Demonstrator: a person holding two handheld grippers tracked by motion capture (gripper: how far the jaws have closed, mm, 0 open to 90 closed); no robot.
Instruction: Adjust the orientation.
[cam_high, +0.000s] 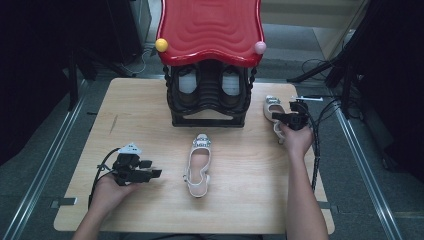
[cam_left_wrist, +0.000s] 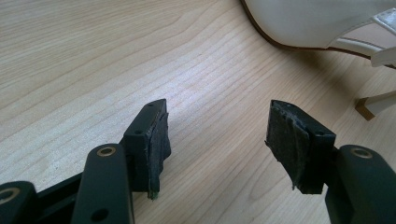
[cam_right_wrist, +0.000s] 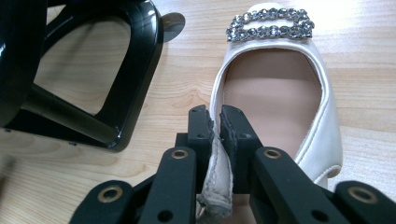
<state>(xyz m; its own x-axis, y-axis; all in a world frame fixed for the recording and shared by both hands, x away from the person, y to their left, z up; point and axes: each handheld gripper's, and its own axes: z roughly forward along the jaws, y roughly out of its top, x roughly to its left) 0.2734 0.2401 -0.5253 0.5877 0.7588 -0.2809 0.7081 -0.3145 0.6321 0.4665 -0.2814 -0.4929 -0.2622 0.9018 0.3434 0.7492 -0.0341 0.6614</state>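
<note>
A pale wood-grain counter (cam_high: 150, 100) carries a black rack (cam_high: 209, 97) with a red top at its far middle. One white shoe (cam_high: 198, 165) lies just before the rack; another (cam_high: 274, 112) sits beside its right.

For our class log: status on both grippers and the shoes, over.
Left gripper open, empty, beside the middle shoe. Right gripper shut on side edge of right-hand shoe. Black shoe rack close by.

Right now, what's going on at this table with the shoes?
A person works two handheld grippers at a wooden table. The right gripper has its fingers shut on the side edge of a white shoe beside the black shoe rack. The left gripper rests open and holds nothing, near the second white shoe lying mid-table.
</note>
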